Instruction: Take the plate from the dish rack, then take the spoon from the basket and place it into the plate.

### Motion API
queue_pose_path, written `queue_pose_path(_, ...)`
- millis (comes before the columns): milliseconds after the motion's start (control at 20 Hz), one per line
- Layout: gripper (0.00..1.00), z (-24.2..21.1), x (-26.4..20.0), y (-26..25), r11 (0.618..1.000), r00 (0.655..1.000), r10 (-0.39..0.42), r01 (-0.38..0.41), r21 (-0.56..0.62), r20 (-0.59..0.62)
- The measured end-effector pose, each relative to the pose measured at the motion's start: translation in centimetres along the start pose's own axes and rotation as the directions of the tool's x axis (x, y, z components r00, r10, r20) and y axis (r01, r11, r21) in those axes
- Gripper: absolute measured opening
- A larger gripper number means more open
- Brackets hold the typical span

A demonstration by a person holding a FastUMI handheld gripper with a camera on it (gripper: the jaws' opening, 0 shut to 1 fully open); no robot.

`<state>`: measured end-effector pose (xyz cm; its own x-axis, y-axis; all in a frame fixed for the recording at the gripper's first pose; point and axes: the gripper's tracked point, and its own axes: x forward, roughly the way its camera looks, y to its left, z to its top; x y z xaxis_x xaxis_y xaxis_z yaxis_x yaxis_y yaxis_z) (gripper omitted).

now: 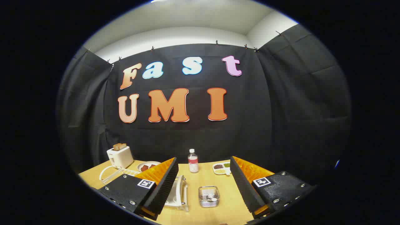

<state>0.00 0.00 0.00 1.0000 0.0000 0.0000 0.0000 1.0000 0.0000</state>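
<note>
Plate (176, 195): white, standing on edge in the dish rack (181, 200), just left of the basket (208, 196), partly behind the left finger.
Handling: likely stiff, smooth and breakable (a judgement); the upper rim looks the best place to pinch.
Spoon (210, 197): seems to lie inside the wire basket, too small to be sure.
Hand-held gripper (204, 182): fingers spread wide, holding nothing, basket between them.
Beyond the basket: one bottle (193, 160); one divided tray (222, 168) to its right.
Far left of basket: one toaster (120, 157), one dish of food (148, 166).
Surface (203, 178): pale wood.
Count: one plate, one rack, one basket.
</note>
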Motion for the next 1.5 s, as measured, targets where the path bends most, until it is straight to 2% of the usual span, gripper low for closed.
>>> queue_pose_path(250,0.98,0.9,-0.1,3.1,0.998,1.000,0.019,-0.019,-0.053,0.014)
queue_pose_path(550,0.98,1.1,0.2,4.5,1.000,1.000,0.013,-0.013,0.000,0.007)
queue_pose_path(900,0.99,0.0,1.0,6.0,0.999,0.998,0.044,-0.044,-0.008,-0.045)
queue_pose_path(1050,0.98,-1.5,2.3,7.0,0.998,0.992,0.059,-0.061,-0.015,-0.109)
queue_pose_path(1250,0.98,-4.0,5.2,9.1,0.993,0.968,0.101,-0.113,-0.041,-0.229)
queue_pose_path(1500,0.99,-8.3,9.3,10.1,0.988,0.920,0.099,-0.135,-0.070,-0.378)
